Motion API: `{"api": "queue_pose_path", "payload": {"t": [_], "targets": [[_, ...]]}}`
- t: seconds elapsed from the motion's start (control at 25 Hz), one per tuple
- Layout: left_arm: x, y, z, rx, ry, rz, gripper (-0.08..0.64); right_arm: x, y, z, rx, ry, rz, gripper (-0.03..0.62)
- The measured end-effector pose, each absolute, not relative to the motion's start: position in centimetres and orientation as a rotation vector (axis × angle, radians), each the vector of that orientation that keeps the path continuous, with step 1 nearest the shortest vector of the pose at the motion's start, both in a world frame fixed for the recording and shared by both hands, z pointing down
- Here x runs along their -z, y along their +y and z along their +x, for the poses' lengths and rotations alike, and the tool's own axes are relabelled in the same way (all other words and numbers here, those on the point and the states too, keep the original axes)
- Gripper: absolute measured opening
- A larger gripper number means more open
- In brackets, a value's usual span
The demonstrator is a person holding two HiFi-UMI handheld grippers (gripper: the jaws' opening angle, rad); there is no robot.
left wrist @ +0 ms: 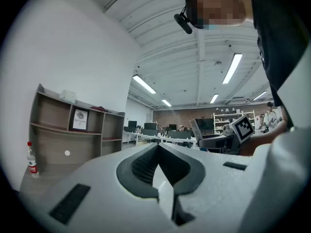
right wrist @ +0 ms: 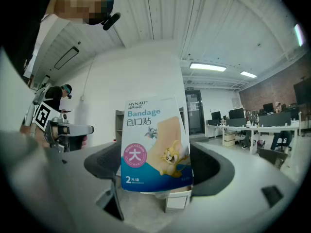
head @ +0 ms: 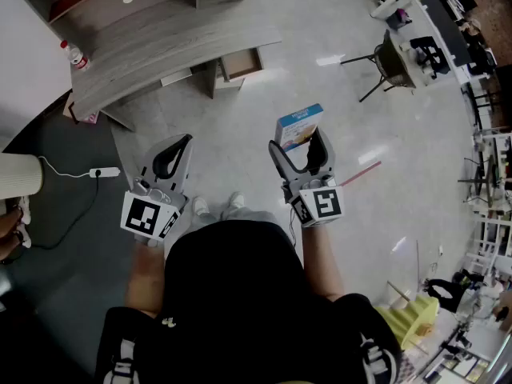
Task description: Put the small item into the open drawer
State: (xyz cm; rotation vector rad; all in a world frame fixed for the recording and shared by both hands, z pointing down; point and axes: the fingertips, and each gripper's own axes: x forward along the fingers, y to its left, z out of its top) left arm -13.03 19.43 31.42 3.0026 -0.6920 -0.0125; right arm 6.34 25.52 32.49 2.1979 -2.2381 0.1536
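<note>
The small item is a blue and white bandage box [head: 299,127] with a cartoon print. It stands upright between the jaws of my right gripper [head: 302,152], which is shut on its sides and holds it above the floor. The right gripper view shows the box [right wrist: 155,144] filling the middle and my right gripper [right wrist: 156,171] clamped round its lower part. My left gripper [head: 181,152] is held level beside it, shut and empty, and in its own view my left gripper [left wrist: 158,154] has its tips together. The open drawer [head: 242,62] hangs under the grey desk [head: 160,46], well ahead of both grippers.
A water bottle [head: 74,54] stands at the desk's left end, and shows as a bottle [left wrist: 32,159] beside a shelf unit [left wrist: 73,130]. A power strip [head: 104,172] with its cable lies on the floor at left. A black chair [head: 388,62] stands at right.
</note>
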Motion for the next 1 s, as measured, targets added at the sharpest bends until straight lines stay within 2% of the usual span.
{"api": "queue_pose_path", "payload": {"t": [0.4, 1.0], "targets": [[-32.1, 21.3, -8.5, -0.063, -0.693, 3.055, 0.0, -33.1, 27.1, 9.6, -0.086, -2.264, 2.147, 0.448], [-33.7, 21.4, -2.0, -0.139, -0.726, 3.028, 0.0, -35.6, 26.2, 16.2, -0.187, -2.308, 2.144, 0.448]]}}
